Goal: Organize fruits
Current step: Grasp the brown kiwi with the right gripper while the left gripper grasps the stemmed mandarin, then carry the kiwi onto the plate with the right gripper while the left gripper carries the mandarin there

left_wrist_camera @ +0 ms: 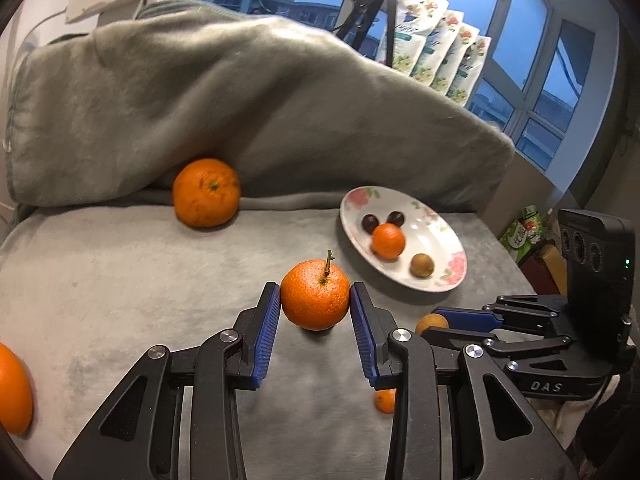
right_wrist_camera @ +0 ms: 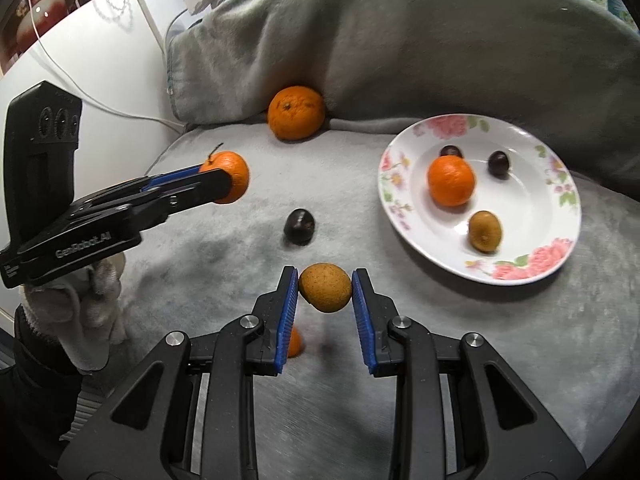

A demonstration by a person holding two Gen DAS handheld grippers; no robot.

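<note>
My left gripper (left_wrist_camera: 315,300) is shut on a stemmed tangerine (left_wrist_camera: 315,295), held just above the grey cloth; from the right wrist view that tangerine (right_wrist_camera: 230,174) hangs at the left in the same gripper (right_wrist_camera: 224,186). My right gripper (right_wrist_camera: 325,289) is shut on a small tan round fruit (right_wrist_camera: 325,287), lifted off the cloth; the left wrist view shows this fruit (left_wrist_camera: 431,323) at the right gripper's (left_wrist_camera: 438,320) tips. A floral plate (right_wrist_camera: 520,268) at the right holds a tangerine (right_wrist_camera: 451,180), two dark fruits and a brown fruit (right_wrist_camera: 485,231). The plate (left_wrist_camera: 432,284) also lies right of centre in the left view.
A large orange (right_wrist_camera: 296,112) rests against the folded grey blanket (right_wrist_camera: 400,40) at the back. A dark fruit (right_wrist_camera: 299,226) lies loose mid-cloth. A small tangerine (right_wrist_camera: 294,342) sits under my right fingers, and another orange (left_wrist_camera: 14,388) lies at the left edge. A gloved hand (right_wrist_camera: 88,312) holds the left gripper.
</note>
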